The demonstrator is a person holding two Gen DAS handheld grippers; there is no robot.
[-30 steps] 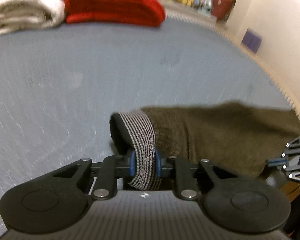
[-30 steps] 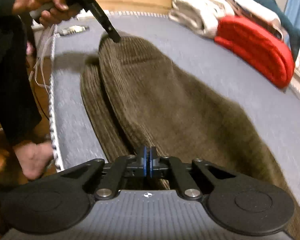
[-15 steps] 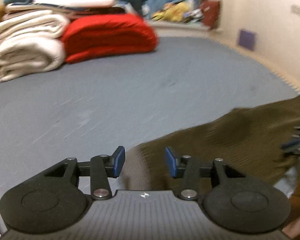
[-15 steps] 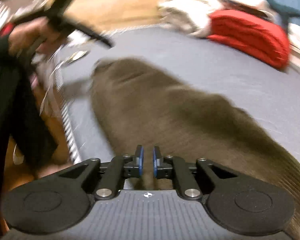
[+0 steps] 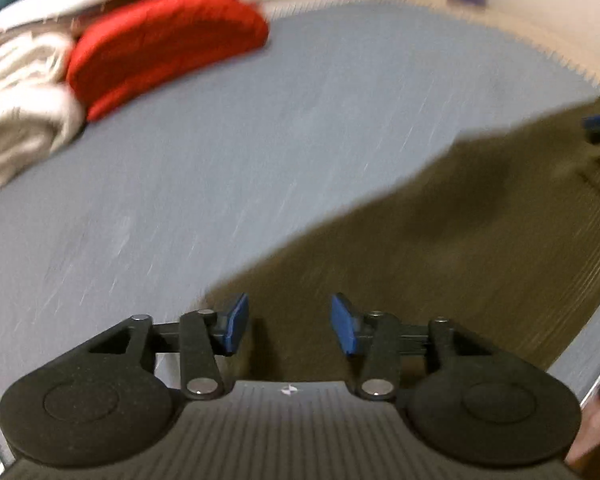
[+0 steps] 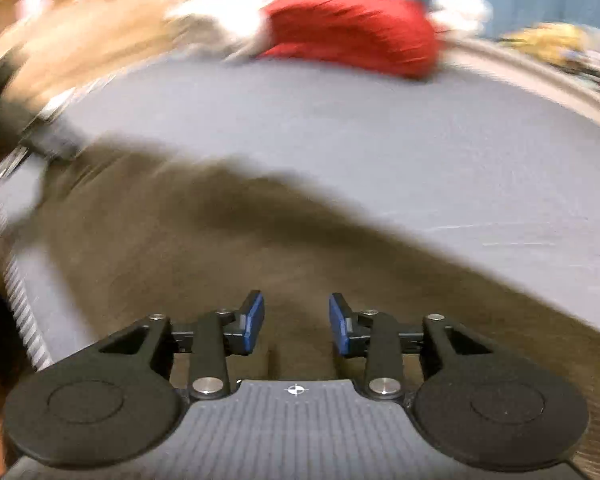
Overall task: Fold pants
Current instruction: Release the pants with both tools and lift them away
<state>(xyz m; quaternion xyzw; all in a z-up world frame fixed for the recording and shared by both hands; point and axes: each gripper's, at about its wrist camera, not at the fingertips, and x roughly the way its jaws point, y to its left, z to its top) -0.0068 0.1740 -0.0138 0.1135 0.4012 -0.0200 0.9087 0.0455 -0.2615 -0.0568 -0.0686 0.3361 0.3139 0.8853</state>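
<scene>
Both tools let go of pants [image 5: 440, 240], left tool [image 5: 286, 328] and right tool [image 6: 296, 326] opening, empty

- Bare grey bed surface [image 5: 260, 152] lies open beyond the olive pants [image 5: 440, 248]; a gripper could pass there
- A red folded blanket [image 5: 160, 44] and cream blankets [image 5: 16, 120] block the far edge; a wall [image 5: 540, 8] bounds one side

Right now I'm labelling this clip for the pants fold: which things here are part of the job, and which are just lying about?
Part of the job:
- brown pants
- left gripper, jaws opening, nothing between them
- right gripper, jaws opening, nothing between them
- grey bed surface

Lying about:
- red folded blanket
- cream folded blanket
</scene>
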